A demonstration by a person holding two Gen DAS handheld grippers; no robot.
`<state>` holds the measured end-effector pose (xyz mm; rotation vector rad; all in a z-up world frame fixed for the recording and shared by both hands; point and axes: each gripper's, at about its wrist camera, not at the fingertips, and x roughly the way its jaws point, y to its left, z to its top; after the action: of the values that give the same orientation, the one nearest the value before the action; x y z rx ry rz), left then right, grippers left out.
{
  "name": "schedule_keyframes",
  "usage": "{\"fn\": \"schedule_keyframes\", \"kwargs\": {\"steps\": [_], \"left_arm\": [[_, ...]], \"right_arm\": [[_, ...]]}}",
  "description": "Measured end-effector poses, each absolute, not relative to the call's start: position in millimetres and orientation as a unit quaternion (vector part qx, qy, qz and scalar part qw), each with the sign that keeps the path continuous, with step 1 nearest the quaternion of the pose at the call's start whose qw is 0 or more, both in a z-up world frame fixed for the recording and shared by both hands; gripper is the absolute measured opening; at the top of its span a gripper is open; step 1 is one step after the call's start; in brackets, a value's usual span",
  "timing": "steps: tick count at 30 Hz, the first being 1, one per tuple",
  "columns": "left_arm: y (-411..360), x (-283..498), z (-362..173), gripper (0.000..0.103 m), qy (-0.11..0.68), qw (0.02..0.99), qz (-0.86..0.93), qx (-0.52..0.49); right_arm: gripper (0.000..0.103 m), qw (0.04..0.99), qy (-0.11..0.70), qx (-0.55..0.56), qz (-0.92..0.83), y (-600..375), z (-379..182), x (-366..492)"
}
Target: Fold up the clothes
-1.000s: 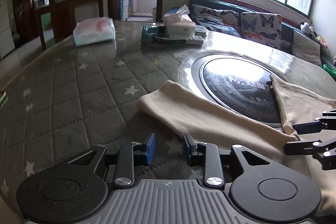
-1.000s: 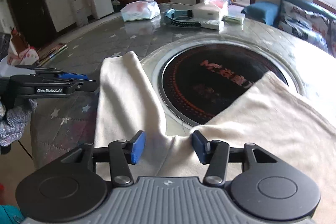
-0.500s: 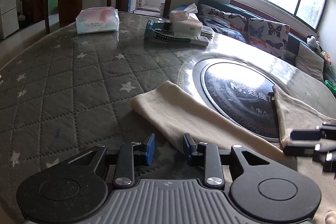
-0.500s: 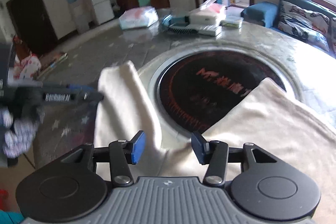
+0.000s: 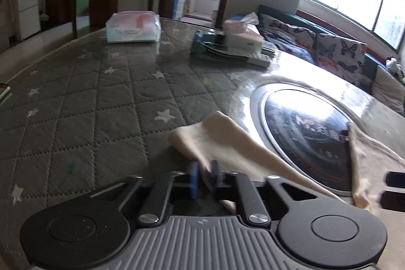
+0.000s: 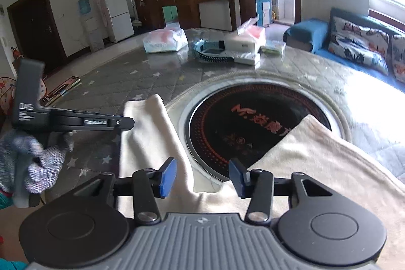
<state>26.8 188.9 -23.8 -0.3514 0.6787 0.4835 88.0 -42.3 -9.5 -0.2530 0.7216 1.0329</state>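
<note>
A cream garment lies on the round table, partly over the black hotplate. One sleeve stretches left onto the grey quilted cover. My left gripper has its jaws nearly closed on the near edge of that sleeve. In the right wrist view the left gripper sits over the sleeve. My right gripper is open, hovering above the garment's underarm fold, holding nothing.
At the far side of the table stand a wipes pack, a tissue box and a teal tray. A sofa with butterfly cushions lies beyond the table. Books lie on the floor at the left.
My left gripper has moved forward to the sleeve and its jaws have closed from open onto the sleeve's edge. My right gripper has risen slightly and stays open.
</note>
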Motion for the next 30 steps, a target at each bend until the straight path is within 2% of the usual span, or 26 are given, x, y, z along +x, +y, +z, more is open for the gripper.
{"fn": "schedule_keyframes", "kwargs": {"steps": [3,7,12,15,19,30], "left_arm": [[181.8,22.8,-15.0,0.003,0.304,0.911,0.222,-0.17],[150.8,13.9,6.4,0.002,0.262,0.94,0.171,-0.139],[95.0,5.3,18.4,0.002,0.234,0.965,0.09,-0.082],[62.3,1.8,13.2,0.002,0.234,0.97,0.038,-0.046],[26.9,-1.9,-1.4,0.003,0.25,0.968,-0.021,-0.01],[8.1,-18.0,-22.7,0.006,0.273,0.96,-0.054,0.034]], "right_arm": [[0.034,0.806,0.332,-0.109,0.478,-49.9,-1.9,83.5],[0.03,0.815,0.331,-0.092,0.467,-64.0,7.0,81.8],[0.029,0.822,0.335,-0.055,0.458,-82.4,17.3,86.1],[0.029,0.809,0.357,-0.016,0.467,-92.7,18.4,91.2],[0.029,0.802,0.367,-0.02,0.471,-93.5,13.3,87.5],[0.032,0.807,0.398,-0.043,0.435,-106.7,-15.8,70.8]]}}
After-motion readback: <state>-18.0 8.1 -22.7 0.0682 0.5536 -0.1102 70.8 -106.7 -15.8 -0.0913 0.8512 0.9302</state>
